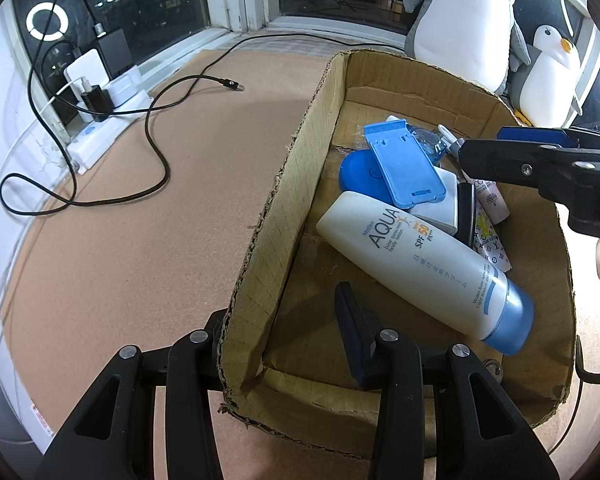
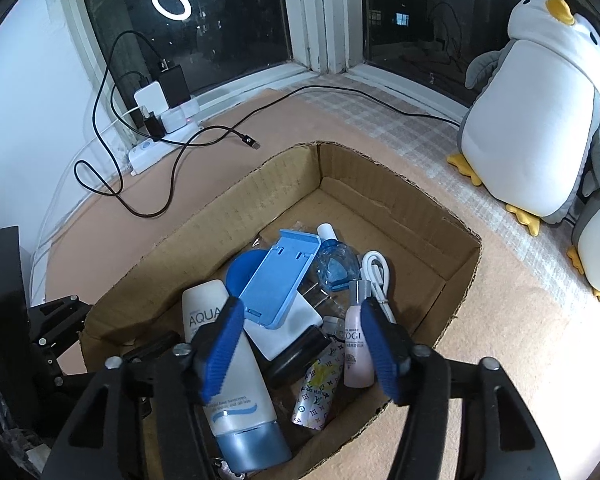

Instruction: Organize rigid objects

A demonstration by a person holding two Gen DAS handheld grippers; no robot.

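Observation:
A cardboard box (image 1: 284,184) (image 2: 416,204) holds a white AQUA sunscreen bottle (image 1: 416,260) (image 2: 228,364), a blue phone stand (image 1: 404,160) (image 2: 280,280), a round blue lid (image 1: 356,172), a pink bottle (image 2: 358,352), a patterned tube (image 2: 320,392) and a white cable (image 2: 376,272). My left gripper (image 1: 284,312) is open; its fingers straddle the box's left wall near the front corner. My right gripper (image 2: 300,344) is open and empty above the box contents. It also shows in the left wrist view (image 1: 496,148).
A black USB cable (image 1: 156,152) (image 2: 172,168) lies on the tan surface left of the box. A power strip with chargers (image 1: 104,100) (image 2: 160,124) sits by the window. Two penguin plush toys (image 1: 460,16) (image 2: 536,108) stand behind and right of the box.

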